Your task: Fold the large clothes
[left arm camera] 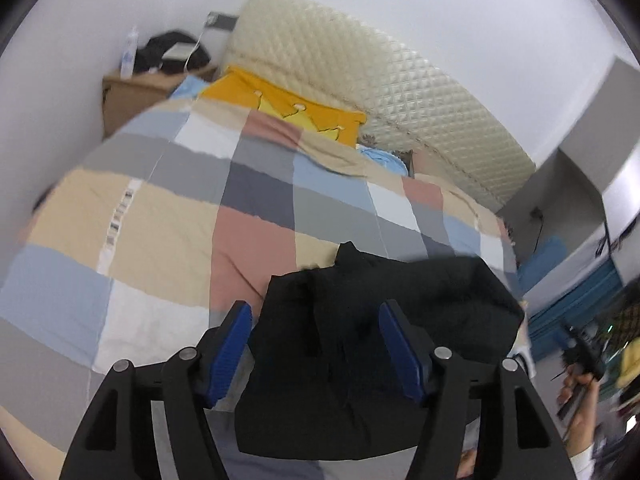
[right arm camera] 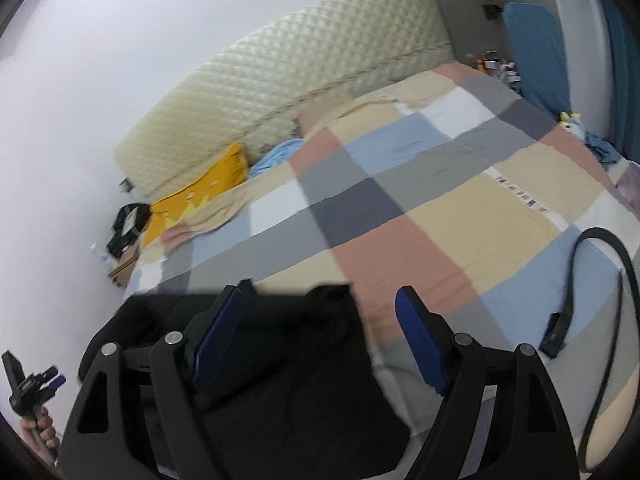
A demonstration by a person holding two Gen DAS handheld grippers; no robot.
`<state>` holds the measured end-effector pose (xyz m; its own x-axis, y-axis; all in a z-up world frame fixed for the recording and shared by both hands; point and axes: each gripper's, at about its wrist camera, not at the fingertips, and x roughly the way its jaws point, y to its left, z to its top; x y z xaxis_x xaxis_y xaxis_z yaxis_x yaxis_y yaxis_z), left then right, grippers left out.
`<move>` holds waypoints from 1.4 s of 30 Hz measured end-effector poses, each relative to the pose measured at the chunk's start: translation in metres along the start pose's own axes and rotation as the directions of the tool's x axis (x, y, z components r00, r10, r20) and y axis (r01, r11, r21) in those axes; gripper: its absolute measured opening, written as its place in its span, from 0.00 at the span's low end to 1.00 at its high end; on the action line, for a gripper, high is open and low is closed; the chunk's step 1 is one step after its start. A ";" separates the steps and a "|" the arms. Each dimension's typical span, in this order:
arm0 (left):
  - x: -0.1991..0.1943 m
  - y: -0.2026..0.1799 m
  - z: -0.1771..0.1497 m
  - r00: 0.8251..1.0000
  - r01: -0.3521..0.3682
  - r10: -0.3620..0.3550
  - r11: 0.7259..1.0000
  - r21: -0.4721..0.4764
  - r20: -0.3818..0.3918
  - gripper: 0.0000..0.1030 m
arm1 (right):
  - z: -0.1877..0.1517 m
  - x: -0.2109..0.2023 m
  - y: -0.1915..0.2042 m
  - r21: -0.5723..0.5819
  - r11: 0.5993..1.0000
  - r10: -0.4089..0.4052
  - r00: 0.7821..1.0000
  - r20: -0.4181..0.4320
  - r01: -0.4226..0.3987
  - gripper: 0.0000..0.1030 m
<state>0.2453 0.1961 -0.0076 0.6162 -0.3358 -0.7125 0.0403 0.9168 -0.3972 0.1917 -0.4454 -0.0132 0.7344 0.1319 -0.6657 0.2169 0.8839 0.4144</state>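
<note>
A black garment (left arm camera: 360,360) lies folded in a thick bundle on the checked duvet (left arm camera: 160,216) near the bed's front edge. My left gripper (left arm camera: 314,312) hovers above it, open, and its blue pads (left arm camera: 232,352) touch no cloth. In the right wrist view the same garment (right arm camera: 280,380) lies low and left. My right gripper (right arm camera: 322,292) stands open over the garment's right edge, nothing between its pads (right arm camera: 420,344). Each view catches the other gripper held in a hand: the right one (left arm camera: 580,352), the left one (right arm camera: 36,384).
A yellow pillow (left arm camera: 288,104) and a pale blue cloth (left arm camera: 384,158) lie by the quilted headboard (left arm camera: 360,60). A bedside cabinet (left arm camera: 132,96) holds a bottle and a dark bag. A black strap (right arm camera: 600,272) curves over the duvet at right. A blue panel (right arm camera: 536,52) leans by the far wall.
</note>
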 end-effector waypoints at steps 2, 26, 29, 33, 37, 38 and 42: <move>0.006 -0.026 -0.015 1.000 -0.004 0.001 0.996 0.088 0.025 0.64 | -0.017 0.003 0.016 -0.035 0.999 0.040 0.999 -0.005 -0.040 0.77; 0.176 -0.144 -0.067 0.981 -0.111 0.061 0.954 0.278 0.183 0.64 | -0.135 0.121 0.118 -0.336 0.940 0.118 0.979 0.164 -0.057 0.69; 0.199 -0.142 -0.055 0.984 -0.126 0.083 0.951 0.283 0.159 0.64 | -0.117 0.143 0.118 -0.305 0.950 0.117 0.983 0.140 -0.070 0.69; 0.220 -0.143 -0.042 0.982 -0.147 0.107 0.948 0.281 0.153 0.64 | -0.100 0.171 0.121 -0.304 0.950 0.109 0.988 0.106 -0.073 0.69; 0.249 -0.145 -0.024 0.981 -0.175 0.143 0.944 0.278 0.131 0.65 | -0.087 0.199 0.130 -0.352 0.935 0.067 0.995 0.075 -0.036 0.70; 0.254 -0.145 -0.023 0.979 -0.185 0.153 0.943 0.277 0.134 0.65 | -0.082 0.208 0.132 -0.353 0.935 0.059 0.996 0.068 -0.031 0.71; 0.266 -0.143 -0.024 0.982 -0.171 0.142 0.946 0.274 0.122 0.66 | -0.082 0.231 0.129 -0.357 0.933 0.070 0.996 0.051 -0.048 0.71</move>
<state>0.3847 -0.0290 -0.1540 0.7071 -0.1735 -0.6855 0.1488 0.9842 -0.0956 0.3364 -0.2644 -0.1644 0.7798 0.1706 -0.6023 -0.0619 0.9785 0.1969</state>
